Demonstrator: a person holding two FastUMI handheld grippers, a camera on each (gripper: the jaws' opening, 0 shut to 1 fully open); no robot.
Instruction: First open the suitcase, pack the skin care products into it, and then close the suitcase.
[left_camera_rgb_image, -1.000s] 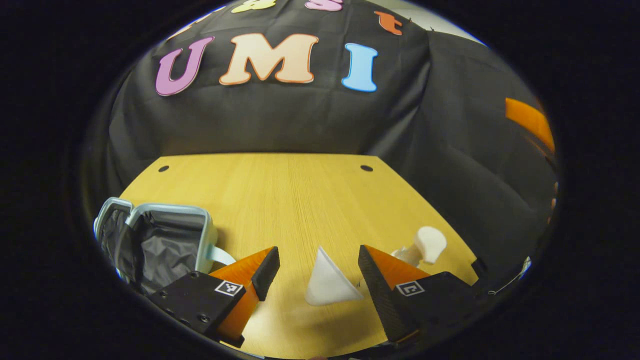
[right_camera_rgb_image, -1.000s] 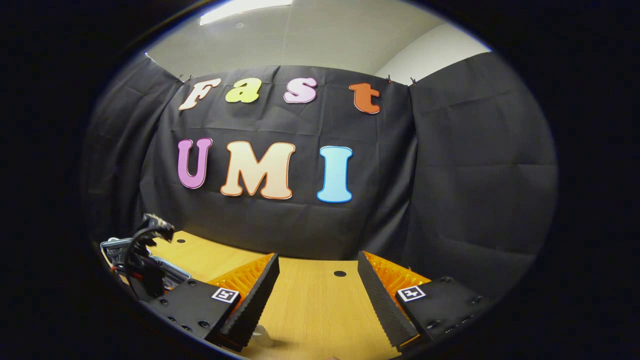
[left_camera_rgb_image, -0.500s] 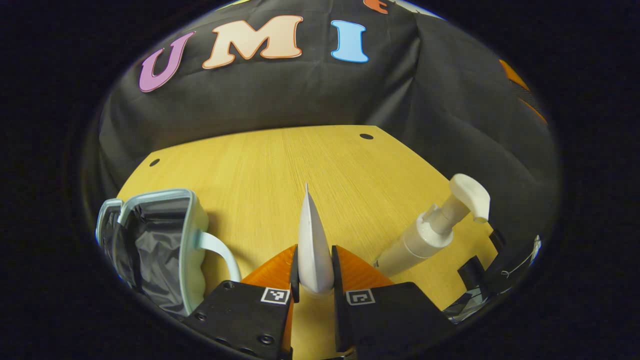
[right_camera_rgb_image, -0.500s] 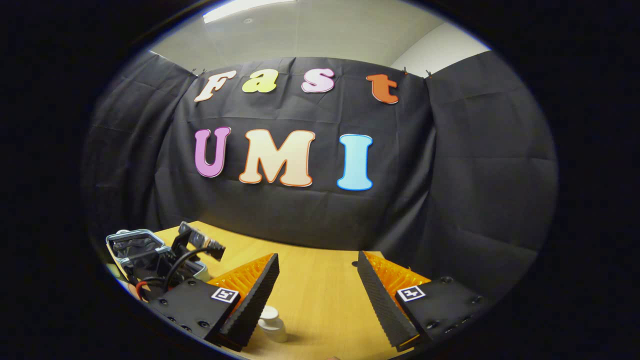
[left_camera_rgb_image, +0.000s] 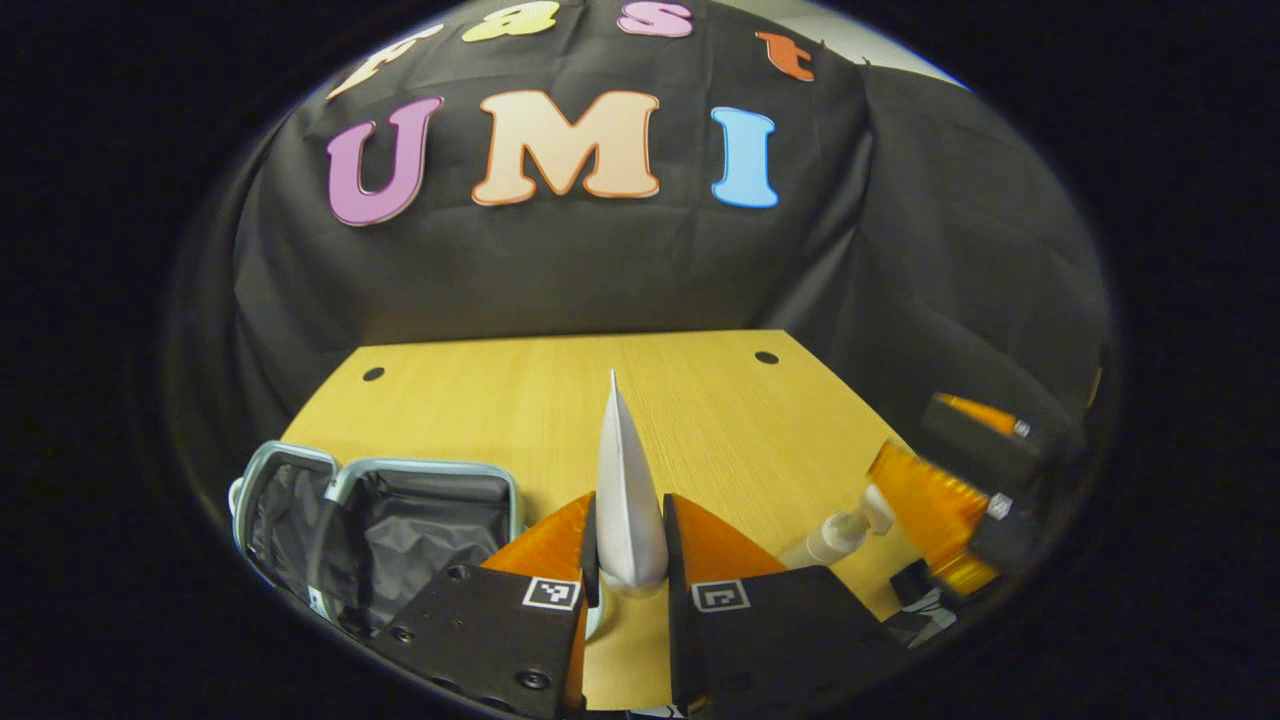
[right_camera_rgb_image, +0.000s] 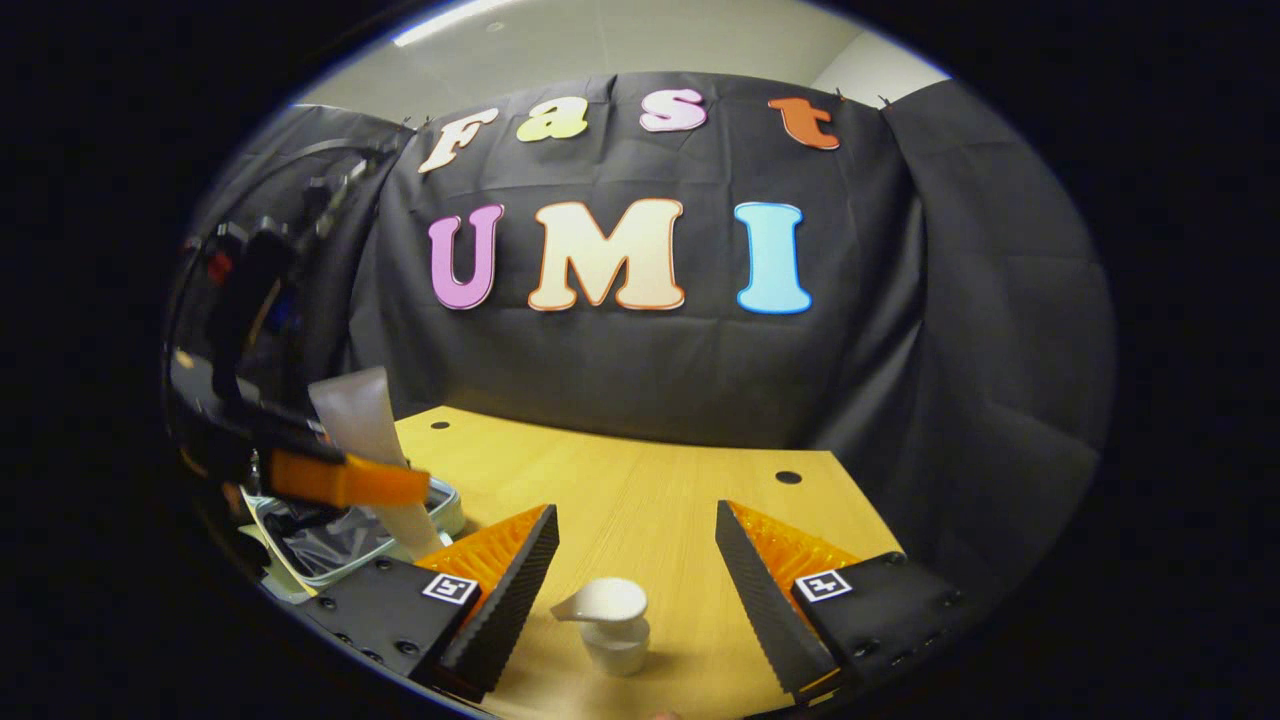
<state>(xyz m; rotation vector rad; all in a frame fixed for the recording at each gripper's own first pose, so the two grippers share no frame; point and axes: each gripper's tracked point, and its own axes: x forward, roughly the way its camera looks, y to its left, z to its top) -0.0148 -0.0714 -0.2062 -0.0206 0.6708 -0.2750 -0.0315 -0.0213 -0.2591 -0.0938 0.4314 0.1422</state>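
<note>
Suitcase (left_camera_rgb_image: 400, 520) lies open on the wooden table (left_camera_rgb_image: 520, 400), near left (dark lining exposed). Left gripper (left_camera_rgb_image: 628, 545) is clamped on a white tube (left_camera_rgb_image: 625, 480), held above the table. Right gripper (right_camera_rgb_image: 637, 560) stands wide apart, holding nothing, with the pump bottle (right_camera_rgb_image: 612, 622) upright between its fingers, untouched.

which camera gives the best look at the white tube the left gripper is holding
The right gripper view: it shows the white tube side-on, broad face visible, held in the left gripper above the open suitcase. The left gripper view shows the tube edge-on, a thin wedge between its fingers.
</note>
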